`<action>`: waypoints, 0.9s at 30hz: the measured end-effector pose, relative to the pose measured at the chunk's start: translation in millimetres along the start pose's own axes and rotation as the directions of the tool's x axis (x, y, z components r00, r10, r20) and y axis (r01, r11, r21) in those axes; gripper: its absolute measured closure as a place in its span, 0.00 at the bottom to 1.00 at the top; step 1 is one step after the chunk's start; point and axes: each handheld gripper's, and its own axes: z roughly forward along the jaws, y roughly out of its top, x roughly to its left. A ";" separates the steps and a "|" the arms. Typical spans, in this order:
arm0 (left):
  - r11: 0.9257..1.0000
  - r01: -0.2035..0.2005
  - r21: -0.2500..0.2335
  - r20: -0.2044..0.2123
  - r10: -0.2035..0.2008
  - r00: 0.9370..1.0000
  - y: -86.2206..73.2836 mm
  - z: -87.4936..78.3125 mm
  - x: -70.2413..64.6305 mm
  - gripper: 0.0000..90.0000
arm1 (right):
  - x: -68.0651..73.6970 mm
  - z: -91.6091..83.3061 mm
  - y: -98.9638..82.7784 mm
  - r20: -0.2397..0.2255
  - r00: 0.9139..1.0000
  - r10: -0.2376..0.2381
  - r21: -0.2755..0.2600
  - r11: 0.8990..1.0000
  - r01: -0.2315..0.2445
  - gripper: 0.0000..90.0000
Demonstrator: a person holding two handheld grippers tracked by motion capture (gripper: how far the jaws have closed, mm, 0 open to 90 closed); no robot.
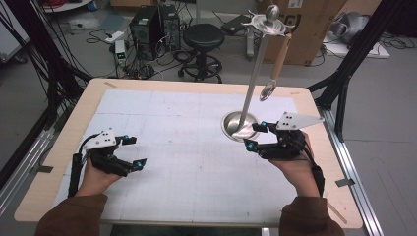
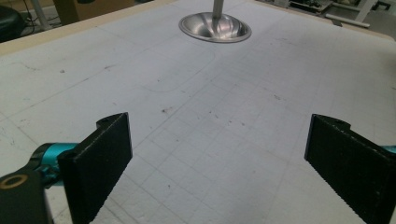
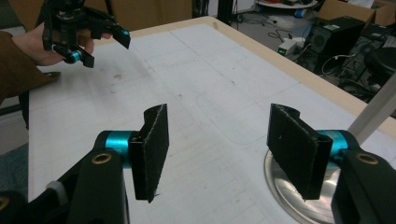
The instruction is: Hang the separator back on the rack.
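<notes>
My right tongs [image 1: 254, 136] sit just beside the round metal base [image 1: 235, 129] of the stand [image 1: 253, 83], near the right side of the desk [image 1: 64, 142]. Their jaws are spread wide with nothing between them; in the right gripper view one jaw hangs over the rim of the base [image 3: 285, 186] while the other is over bare white mat [image 3: 196, 93]. I can't tell whether that jaw touches the metal.

The stand rises upright from its base as a thin pole, and a spoon [image 1: 276, 69] with a wooden handle hangs from a hook at its top, bowl down, clear of the desk.

My left tongs [image 1: 133, 151] are well apart from all this, low over the mat at the left side, also spread wide and empty. In the left gripper view I see the base [image 2: 215, 27] far ahead of them.
</notes>
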 end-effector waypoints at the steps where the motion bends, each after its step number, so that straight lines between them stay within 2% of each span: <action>1: 1.000 0.001 0.000 0.000 -0.001 1.000 0.0 -0.1 0.1 0.09 | 0.6 1.1 -1.5 -0.004 1.000 0.004 -0.001 1.000 -0.004 0.42; 14: 1.000 -0.003 0.008 0.012 0.003 1.000 -0.5 2.5 -0.8 0.09 | 5.3 14.1 -17.7 -0.013 0.999 0.038 -0.013 0.999 -0.038 0.38; 22: 1.000 0.003 0.002 0.012 -0.004 1.000 -0.4 0.9 -0.6 0.09 | 0.0 20.0 -29.0 -0.015 0.997 0.070 0.003 0.998 -0.070 0.35; 25: 1.000 0.006 0.005 0.015 -0.006 1.000 -0.6 1.6 -0.4 0.09 | -3.3 21.8 -34.9 0.000 0.996 0.087 0.009 0.996 -0.087 0.32; 27: 1.000 0.007 0.004 0.015 -0.007 1.000 -0.6 2.3 -1.0 0.09 | -5.7 22.2 -39.1 0.044 0.994 0.098 0.001 0.995 -0.098 0.28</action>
